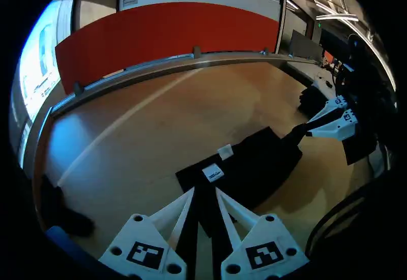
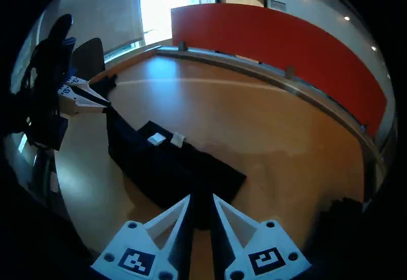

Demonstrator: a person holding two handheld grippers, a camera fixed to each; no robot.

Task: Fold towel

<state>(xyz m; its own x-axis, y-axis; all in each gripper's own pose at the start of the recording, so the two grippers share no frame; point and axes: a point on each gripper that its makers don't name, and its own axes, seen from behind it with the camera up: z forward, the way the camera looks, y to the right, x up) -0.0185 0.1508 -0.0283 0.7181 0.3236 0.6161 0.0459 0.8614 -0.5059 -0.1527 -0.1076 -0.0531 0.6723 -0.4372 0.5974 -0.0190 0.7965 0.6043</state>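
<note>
Right, I have the black towel [image 1: 254,163] lying mostly flat on the wooden table [image 1: 152,122], stretched in a long band between my two tools. The left gripper [image 1: 203,204] is pinched down on the near end, its fingers drawn almost together with the dark cloth caught between them. The right gripper [image 2: 202,206] is clamped the same way on the opposite end, with fabric running up into the narrow slot between its fingers. In the left gripper view that far end is lifted a little off the table where the other tool holds it, while the middle rests on the wood.

Holding both ends makes sense to me: the span is under light tension, so it can be carried over as one straight line. Two small white tags [image 1: 212,172] sit on top of the cloth near the left grip, so that face is up.

I judge the fold as barely begun. The next move calls for carrying both ends across together, level, without letting the middle bunch. A red partition [image 1: 168,31] stands behind the table's far rim.
</note>
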